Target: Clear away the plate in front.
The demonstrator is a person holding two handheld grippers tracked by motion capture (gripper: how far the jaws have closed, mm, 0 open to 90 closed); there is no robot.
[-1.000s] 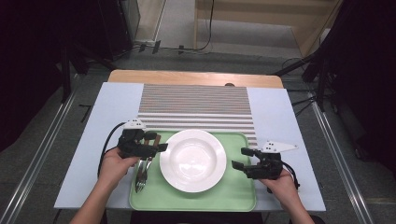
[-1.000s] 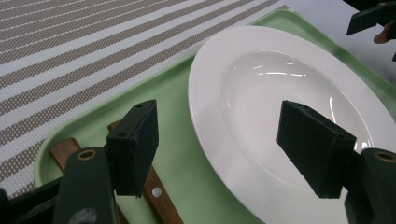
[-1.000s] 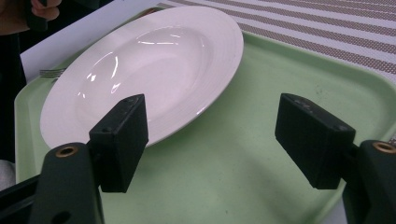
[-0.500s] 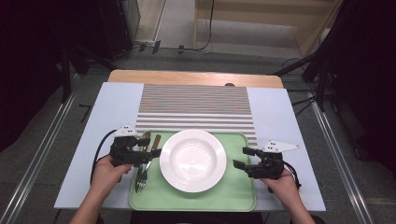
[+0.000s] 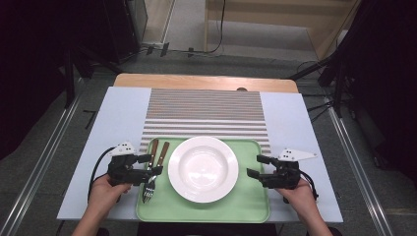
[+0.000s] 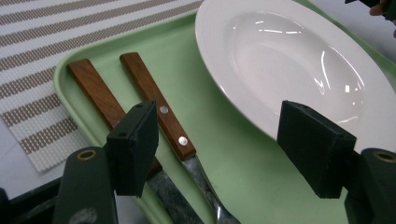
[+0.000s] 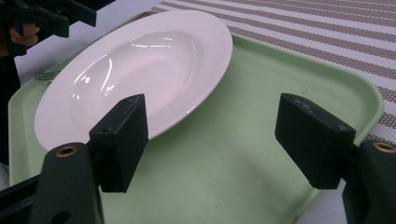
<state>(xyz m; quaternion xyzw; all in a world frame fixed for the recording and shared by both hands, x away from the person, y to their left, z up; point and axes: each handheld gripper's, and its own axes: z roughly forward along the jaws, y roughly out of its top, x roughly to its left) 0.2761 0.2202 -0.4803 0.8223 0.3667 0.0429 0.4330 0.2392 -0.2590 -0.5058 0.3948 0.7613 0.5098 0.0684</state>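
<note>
A left gripper (image 5: 147, 164) with jaws wide sits at the tray's (image 5: 246, 204) left edge, over two wooden-handled utensils (image 6: 154, 100). A right gripper (image 5: 256, 165), jaws wide, sits at the tray's right edge. A white plate (image 5: 204, 168) lies mid-tray, a striped mat (image 5: 206, 110) beyond.

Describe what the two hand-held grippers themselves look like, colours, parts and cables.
Both are black. The left hand-held gripper and right hand-held gripper each carry a pale grey three-cornered plate on top and trail a black cable. In the gripper views, each has two blocky black jaw pads on dark arms with brass-coloured pivot rings. No sleeves are visible.
</note>
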